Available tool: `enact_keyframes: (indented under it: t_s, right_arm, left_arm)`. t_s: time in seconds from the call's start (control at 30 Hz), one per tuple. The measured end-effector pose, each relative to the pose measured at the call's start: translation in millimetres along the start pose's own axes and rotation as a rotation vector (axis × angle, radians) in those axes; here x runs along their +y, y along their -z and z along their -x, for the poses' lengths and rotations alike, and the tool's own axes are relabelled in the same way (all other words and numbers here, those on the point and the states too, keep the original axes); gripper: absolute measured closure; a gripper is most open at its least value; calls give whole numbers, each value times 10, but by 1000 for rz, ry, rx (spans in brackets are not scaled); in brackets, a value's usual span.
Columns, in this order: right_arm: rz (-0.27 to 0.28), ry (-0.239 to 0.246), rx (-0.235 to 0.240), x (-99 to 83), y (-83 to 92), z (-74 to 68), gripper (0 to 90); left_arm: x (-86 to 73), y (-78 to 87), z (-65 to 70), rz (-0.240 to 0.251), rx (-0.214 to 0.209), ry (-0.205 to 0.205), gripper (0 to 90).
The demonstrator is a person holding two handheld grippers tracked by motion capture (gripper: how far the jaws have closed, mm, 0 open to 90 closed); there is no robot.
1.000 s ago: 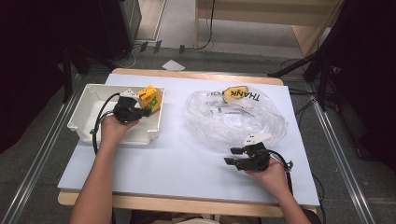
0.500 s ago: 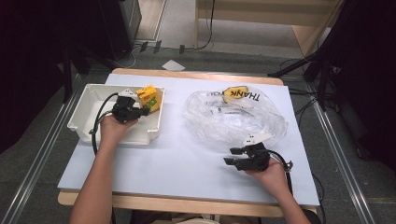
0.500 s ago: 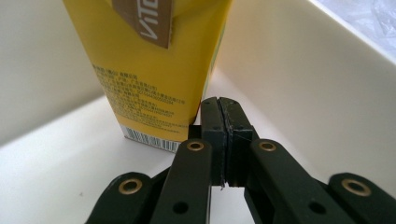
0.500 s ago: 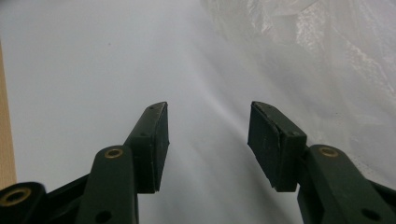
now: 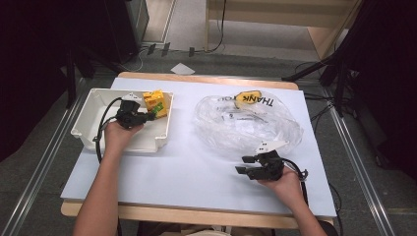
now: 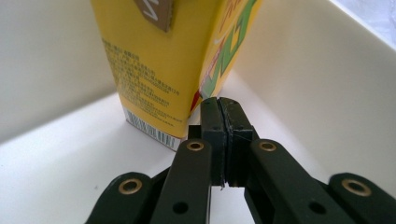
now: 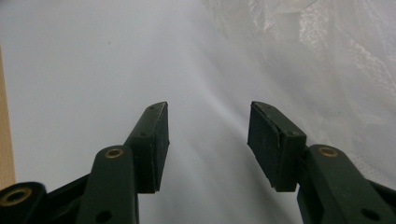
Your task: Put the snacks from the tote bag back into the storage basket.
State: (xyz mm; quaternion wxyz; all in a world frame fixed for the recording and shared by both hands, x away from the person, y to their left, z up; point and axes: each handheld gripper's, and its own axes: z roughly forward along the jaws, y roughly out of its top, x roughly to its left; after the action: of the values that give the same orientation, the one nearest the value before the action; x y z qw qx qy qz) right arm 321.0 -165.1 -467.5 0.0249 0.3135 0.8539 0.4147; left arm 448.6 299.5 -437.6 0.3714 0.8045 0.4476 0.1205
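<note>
In the white bin (image 5: 88, 129) at the table's left, the left gripper (image 6: 219, 105) rests clenched on nothing beside the upright yellow drink carton (image 6: 168, 60), unmoved since a second ago (carton apparently delivered), while the right gripper (image 5: 246, 164) waits, jaws parted, near the clear plastic bag (image 5: 246, 123).

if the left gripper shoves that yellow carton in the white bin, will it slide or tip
The yellow carton stands upright, tall on a narrow base, so a high push probably tips it. Its flat cardboard sides look stiff. The white bin floor looks smooth, so a low push likely slides it.
</note>
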Motion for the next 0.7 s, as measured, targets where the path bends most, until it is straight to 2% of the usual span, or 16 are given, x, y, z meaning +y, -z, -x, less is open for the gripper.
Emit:
enact_keyframes:
  t_s: [0.3,0.4,0.6,0.7]
  right_arm:
    - [-3,-1,-1,0,-4,-1,495]
    - [-3,1,0,0,-5,0,495]
    - [-2,3,0,-1,-10,-2,496]
    - [-3,5,0,0,-12,0,496]
  left_arm:
    - [6,-4,-54,9,8,45,900]
    - [10,-8,-51,10,22,47,900]
    - [14,-17,-95,19,49,82,887]
    - [15,-18,-107,19,48,88,889]
